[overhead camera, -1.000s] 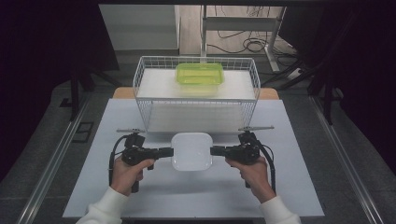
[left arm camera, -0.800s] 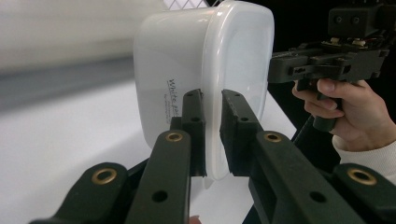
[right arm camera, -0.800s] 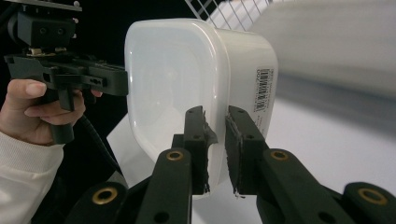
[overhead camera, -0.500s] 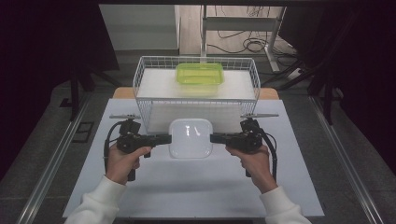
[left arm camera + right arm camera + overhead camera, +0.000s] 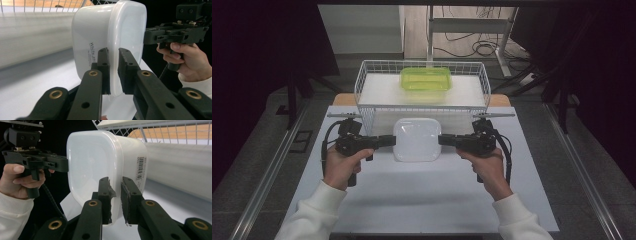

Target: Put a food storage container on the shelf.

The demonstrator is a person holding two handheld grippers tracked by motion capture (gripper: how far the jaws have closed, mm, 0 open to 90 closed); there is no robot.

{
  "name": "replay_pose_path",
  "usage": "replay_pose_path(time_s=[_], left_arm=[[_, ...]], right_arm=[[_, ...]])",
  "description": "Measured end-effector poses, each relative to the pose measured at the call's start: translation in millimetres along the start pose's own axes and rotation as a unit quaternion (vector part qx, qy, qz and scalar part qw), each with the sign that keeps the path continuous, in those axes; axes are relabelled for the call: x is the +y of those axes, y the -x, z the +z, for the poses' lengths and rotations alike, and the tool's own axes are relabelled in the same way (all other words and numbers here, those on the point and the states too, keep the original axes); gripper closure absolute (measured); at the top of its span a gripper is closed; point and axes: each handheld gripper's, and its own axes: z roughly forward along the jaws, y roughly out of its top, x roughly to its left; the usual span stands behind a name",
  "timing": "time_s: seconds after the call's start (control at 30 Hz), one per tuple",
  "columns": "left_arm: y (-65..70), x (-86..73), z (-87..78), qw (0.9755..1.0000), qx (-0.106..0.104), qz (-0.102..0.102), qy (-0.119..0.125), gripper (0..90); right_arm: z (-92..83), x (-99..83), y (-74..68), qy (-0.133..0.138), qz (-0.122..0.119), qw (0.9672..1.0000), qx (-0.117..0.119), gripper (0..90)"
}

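White lidded container (image 5: 416, 139) is hanging above the white table (image 5: 412, 200), just in front of the wire basket (image 5: 422, 82). The left gripper (image 5: 387, 141) and right gripper (image 5: 446, 140) are each pinching its rim from opposite sides — jaws nearly closed on the lip — likely sharing the load to keep it level. A green container (image 5: 425, 78) is already sitting inside the basket, whose near wall is standing in the way.
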Motion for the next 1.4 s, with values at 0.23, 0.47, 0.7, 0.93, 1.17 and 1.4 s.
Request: replay_pose_path(time_s=[0.23,0.47,0.7,0.93,1.17,1.4], left_arm=[[4.0,11.9,-0.5,1.0000,-0.005,0.004,0.004,80.6],[9.0,25.9,-3.4,0.9999,-0.005,0.013,0.008,80.7],[10.7,41.5,-2.9,0.9998,-0.009,0.017,0.011,80.8],[15.3,55.8,-5.5,0.9995,-0.013,0.023,0.016,80.9],[20.7,79.2,-8.5,0.9991,-0.011,0.032,0.024,80.9],[17.3,104.6,-7.2,0.9992,-0.008,0.028,0.028,80.5]], right_arm=[[-5.7,11.5,-1.2,0.009,-0.003,1.0000,-0.002,78.0],[-9.6,23.0,-2.7,0.015,-0.006,0.9999,-0.002,77.8],[-13.2,37.8,-1.0,0.019,-0.011,0.9998,-0.002,77.7],[-20.2,52.9,-4.9,0.028,-0.013,0.9995,-0.001,77.7],[-25.3,71.1,-6.3,0.039,-0.015,0.9991,0.001,77.7],[-28.8,99.1,-8.0,0.041,-0.023,0.9989,-0.003,77.9]])
